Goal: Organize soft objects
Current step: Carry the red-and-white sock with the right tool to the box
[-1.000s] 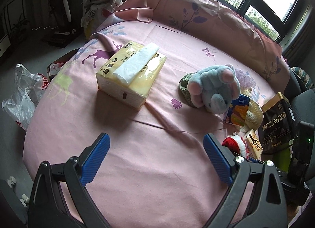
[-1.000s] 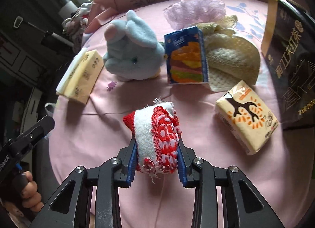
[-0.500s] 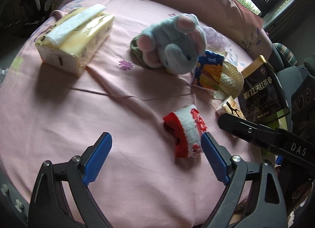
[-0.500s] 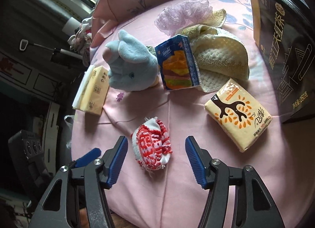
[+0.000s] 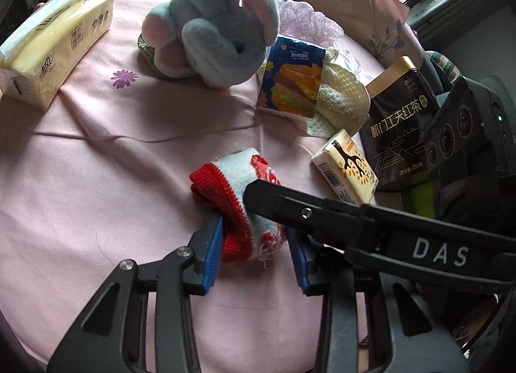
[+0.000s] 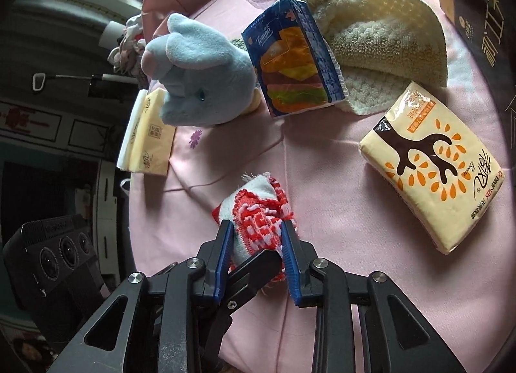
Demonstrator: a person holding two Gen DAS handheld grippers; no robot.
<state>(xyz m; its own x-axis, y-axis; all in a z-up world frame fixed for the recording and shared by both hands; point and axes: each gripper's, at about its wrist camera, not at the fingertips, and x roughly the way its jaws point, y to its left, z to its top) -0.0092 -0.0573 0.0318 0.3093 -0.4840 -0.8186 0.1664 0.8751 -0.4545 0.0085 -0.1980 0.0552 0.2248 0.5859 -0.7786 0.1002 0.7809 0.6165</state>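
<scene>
- Both tools are on the same thing right now: a rolled red-and-white knitted cloth bundle (image 5: 237, 203) sitting on the pink flowered bedsheet (image 5: 80, 179), near the front edge and well clear of the other stuff.
- The left gripper (image 5: 254, 255) has its blue pads either side of the bundle's near end, jaws closing, and the fabric already looks pinched between them.
- The right gripper (image 6: 256, 255) is closing on it too, pads pressed into the patterned side. In its view a black finger of the other tool crosses between its own pads, so the two are crowding one small roll.
- My guess is the double grip is there to keep a floppy roll from unravelling, or to hand it from one side to the other.
- The rest is bunched further back: a grey-blue plush elephant (image 5: 219, 31), a blue burger-print tissue pack (image 5: 292, 78) leaning on a cream knitted towel (image 5: 343, 99), and a yellow tree-print tissue pack (image 5: 346, 168) beside a black tea box (image 5: 398, 124).
- A long yellow tissue pack (image 5: 54, 47) lies apart on the left.
</scene>
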